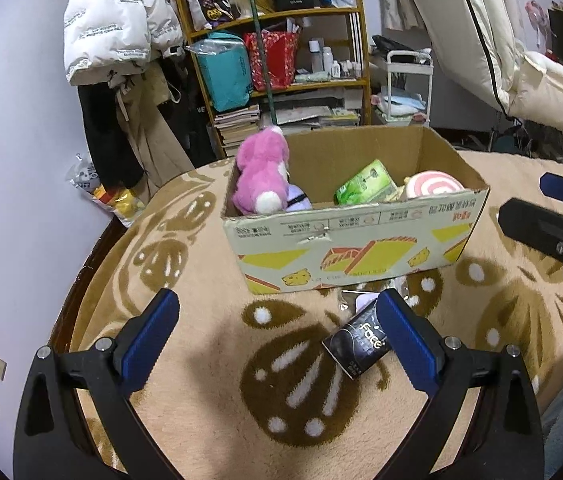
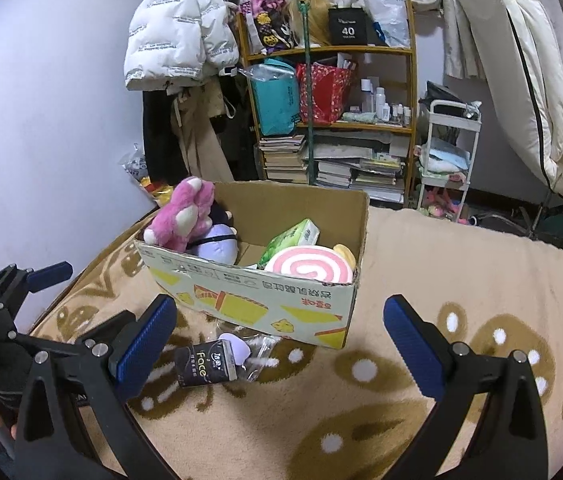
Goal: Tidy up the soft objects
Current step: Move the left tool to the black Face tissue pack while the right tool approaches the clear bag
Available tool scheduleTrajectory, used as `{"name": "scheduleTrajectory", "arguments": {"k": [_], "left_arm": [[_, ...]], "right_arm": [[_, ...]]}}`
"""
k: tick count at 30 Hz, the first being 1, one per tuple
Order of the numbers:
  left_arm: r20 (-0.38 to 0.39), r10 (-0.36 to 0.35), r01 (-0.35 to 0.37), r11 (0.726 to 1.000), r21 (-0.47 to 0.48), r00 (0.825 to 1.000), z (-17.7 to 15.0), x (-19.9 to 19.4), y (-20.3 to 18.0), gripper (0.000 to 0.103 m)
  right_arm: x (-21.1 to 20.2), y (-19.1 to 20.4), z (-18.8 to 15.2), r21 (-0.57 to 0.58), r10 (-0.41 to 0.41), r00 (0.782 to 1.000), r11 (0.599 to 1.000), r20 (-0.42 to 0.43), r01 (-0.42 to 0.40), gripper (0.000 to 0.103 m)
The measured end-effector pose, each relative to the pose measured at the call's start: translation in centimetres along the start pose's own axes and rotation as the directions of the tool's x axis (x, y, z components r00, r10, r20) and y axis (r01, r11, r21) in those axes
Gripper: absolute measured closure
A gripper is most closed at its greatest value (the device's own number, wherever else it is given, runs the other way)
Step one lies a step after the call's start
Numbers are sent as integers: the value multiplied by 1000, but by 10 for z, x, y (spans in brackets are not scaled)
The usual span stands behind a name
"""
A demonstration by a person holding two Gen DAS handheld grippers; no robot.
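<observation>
While both grippers hang over the beige patterned blanket (image 1: 185,264), the biggest thing ahead of them is the cardboard box (image 1: 355,240), sitting open-topped on that blanket with its long printed side facing the left gripper (image 1: 277,338). Inside it, at the far-left end from the left gripper's view, a pink plush (image 1: 263,170) stands propped up against the wall, head poking over the rim, with a pale purple plush (image 1: 297,200) tucked just beside it. Toward the other end there's a green tissue pack (image 1: 365,184) leaning tilted, and a pink swirl cushion (image 1: 435,186) right against the near wall.

Left gripper: jaws spread wide, holding nothing, aimed forward and down at the blanket. Just inside its right finger lies a black "Face" tissue pack (image 1: 359,346), flat on the blanket, long axis running diagonally toward the box (can't tell whether the finger actually touches it). Behind that pack, close to the box's base, is a crinkly clear plastic wrapper (image 2: 259,354) with something lilac on it.

Right gripper (image 2: 279,344): also wide open and empty, pointing at the box's corner, with the black pack near its left finger. The left gripper's body shows at the left edge of the right camera.
</observation>
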State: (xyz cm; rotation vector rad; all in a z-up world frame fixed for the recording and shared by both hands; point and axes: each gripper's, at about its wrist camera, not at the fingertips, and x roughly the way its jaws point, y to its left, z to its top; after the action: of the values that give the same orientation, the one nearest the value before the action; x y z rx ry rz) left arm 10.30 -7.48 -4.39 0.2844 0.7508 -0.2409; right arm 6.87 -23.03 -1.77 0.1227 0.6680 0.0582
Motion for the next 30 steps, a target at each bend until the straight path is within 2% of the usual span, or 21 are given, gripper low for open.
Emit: {"name": "scheduleTrajectory", "arguments": {"k": [7, 19, 27, 30], "left_arm": [[-34, -10, 11, 1000, 29, 999, -4, 15, -11, 5], [-101, -55, 54, 998, -15, 993, -3, 51, -17, 5], [-166, -115, 111, 993, -35, 979, -9, 77, -28, 5], [-182, -129, 125, 992, -35, 975, -12, 83, -29, 5]], "right_arm": [[17, -19, -4, 93, -1, 998, 996, -56, 7, 0], [41, -29, -4, 127, 0, 994, 992, -113, 15, 0], [72, -40, -11, 188, 46, 970, 982, -239, 0, 0], [78, -43, -16, 209, 56, 965, 978, -256, -2, 0]]}}
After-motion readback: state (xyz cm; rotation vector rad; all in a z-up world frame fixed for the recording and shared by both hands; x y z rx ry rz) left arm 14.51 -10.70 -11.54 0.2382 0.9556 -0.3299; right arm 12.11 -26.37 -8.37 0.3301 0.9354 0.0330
